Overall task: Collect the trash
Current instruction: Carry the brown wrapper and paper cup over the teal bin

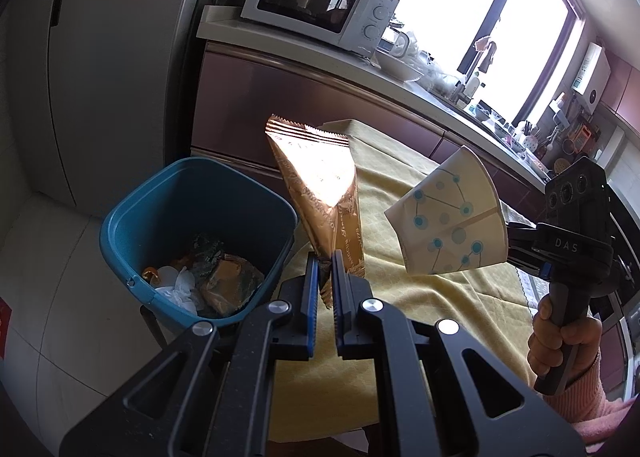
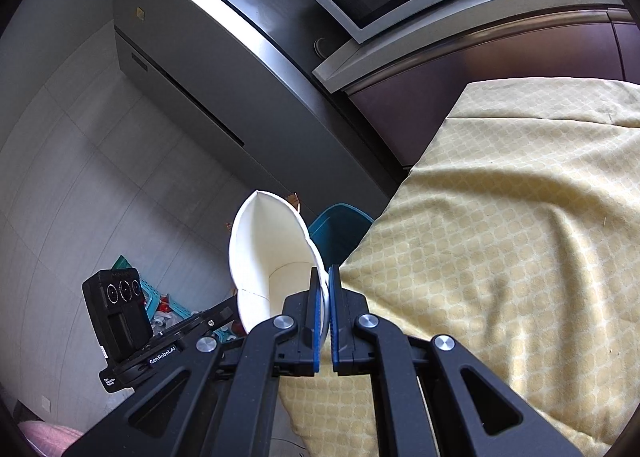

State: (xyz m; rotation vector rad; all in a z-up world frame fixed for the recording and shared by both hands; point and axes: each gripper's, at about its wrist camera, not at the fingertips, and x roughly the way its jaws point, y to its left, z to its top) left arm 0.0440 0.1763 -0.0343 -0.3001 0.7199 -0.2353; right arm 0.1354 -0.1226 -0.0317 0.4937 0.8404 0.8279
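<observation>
Copper foil catches the window glare on the snack wrapper, which stands nearly upright with its long axis running from the pinched lower corner up to the crimped seal on top. The left gripper is clamped on that lower corner, holding the wrapper just beside the blue bin and above the edge of the yellow tablecloth. The bin already holds crumpled scraps. The right gripper pinches the wall of a squashed paper cup; the cup lies roughly sideways in the air, base toward the bin, apparently near the cloth's edge.
</observation>
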